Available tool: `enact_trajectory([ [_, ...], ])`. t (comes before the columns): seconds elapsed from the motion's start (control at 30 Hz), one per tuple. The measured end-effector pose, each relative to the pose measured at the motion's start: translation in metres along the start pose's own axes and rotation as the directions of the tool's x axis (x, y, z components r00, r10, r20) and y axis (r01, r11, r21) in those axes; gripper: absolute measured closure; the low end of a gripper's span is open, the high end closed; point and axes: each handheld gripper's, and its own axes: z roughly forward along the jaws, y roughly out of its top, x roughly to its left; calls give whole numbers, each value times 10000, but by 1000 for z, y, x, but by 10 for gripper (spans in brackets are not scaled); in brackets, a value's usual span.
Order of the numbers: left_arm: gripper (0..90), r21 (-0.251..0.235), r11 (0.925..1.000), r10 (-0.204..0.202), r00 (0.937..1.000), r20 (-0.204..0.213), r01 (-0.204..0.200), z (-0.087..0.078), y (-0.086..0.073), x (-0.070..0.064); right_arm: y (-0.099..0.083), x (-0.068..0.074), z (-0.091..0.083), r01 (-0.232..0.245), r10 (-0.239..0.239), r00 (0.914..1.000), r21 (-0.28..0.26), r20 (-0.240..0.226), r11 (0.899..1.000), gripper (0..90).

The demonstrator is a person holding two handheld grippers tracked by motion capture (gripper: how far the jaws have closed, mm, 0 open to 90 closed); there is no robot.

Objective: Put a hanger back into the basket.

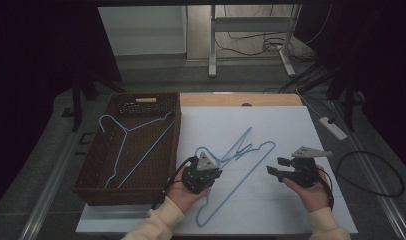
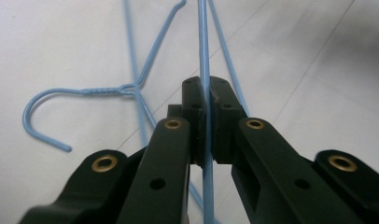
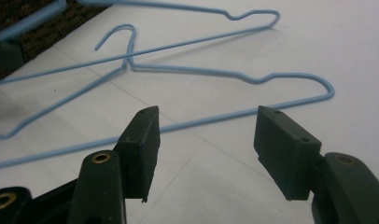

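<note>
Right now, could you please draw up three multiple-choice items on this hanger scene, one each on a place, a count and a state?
1. Where does the hanger that no gripper is near lie?
A. In the brown basket
B. On the floor
C. On the wooden board

2. How many blue wire hangers lie on the white sheet?
A. None
B. Two
C. Five

3. How do the jaws of the right gripper stand?
A. Shut on a wire
B. Open, holding nothing
C. Shut on the basket rim

Key: 1 A, one hanger lies inside the brown basket at the table's left. 2 B, two overlapping hangers rest on the white sheet. 3 B, the right gripper shows a wide gap with only sheet between its jaws, while the left gripper is clamped on a hanger wire.
</note>
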Motion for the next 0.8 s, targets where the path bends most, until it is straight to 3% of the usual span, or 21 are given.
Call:
enact_trajectory([
  [0.17, 864, -234, 9997, -11, 10000, -96, 9, -8, 3, -1, -11, 0, -1, 138, -138, 9997, -7, -187, 9999, 416],
  [0.3, 864, -477, 9988, -64, 10000, 26, 65, -18, 7, 0, -16, 0, 2, 175, -173, 9997, 102, -179, 9998, 413],
  [0.37, 864, -728, 9970, -233, 9992, 331, 257, -27, 10, 0, -17, 0, 2, 256, -254, 9996, 120, -147, 9996, 411],
  [0.47, 864, -875, 9960, -159, 9995, 288, 184, -33, 12, -1, -17, 1, 2, 313, -312, 9995, 113, -95, 9994, 409],
  [0.8, 864, -1730, 9841, -332, 9985, 445, 404, -71, 21, 10, -19, 2, -2, 472, -480, 9984, -304, -284, 9984, 396],
])
